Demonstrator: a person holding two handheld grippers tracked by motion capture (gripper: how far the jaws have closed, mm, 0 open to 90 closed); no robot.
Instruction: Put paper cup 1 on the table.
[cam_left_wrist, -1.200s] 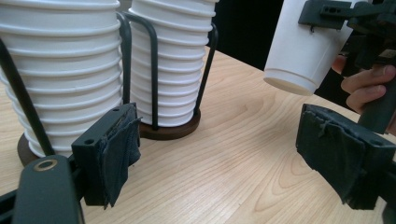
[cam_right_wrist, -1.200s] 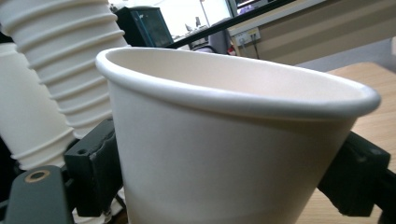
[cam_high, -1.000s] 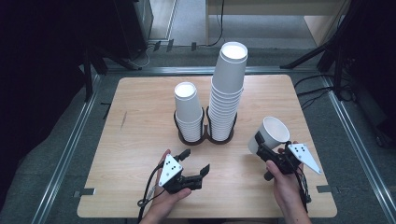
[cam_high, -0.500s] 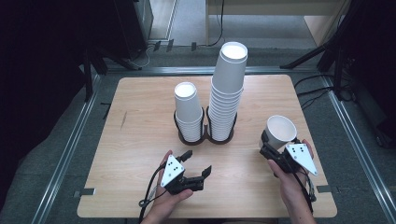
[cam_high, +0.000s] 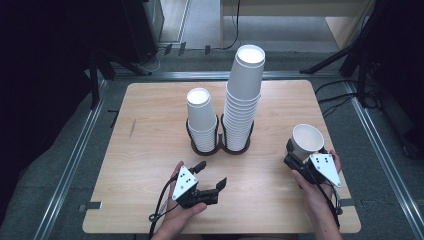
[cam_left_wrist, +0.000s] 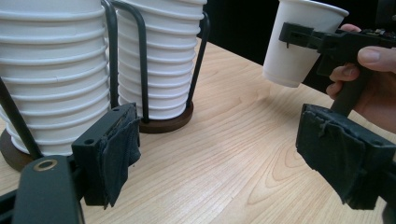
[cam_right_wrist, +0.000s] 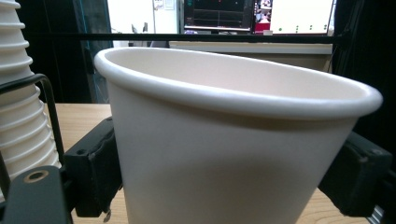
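Gripping a white paper cup (cam_high: 306, 141) in the right gripper (cam_high: 296, 154) at right of frame, jaws just easing wider, cup slightly tilted above the bench (cam_high: 150, 150). Hovering lower centre, left gripper (cam_high: 211, 176) gaping, holding nothing.

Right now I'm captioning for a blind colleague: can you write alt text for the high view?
The right claw grips a single white paper cup above a wooden table, mouth up. The left claw hangs open and empty. Two cup stacks stand in a black holder at mid-table.
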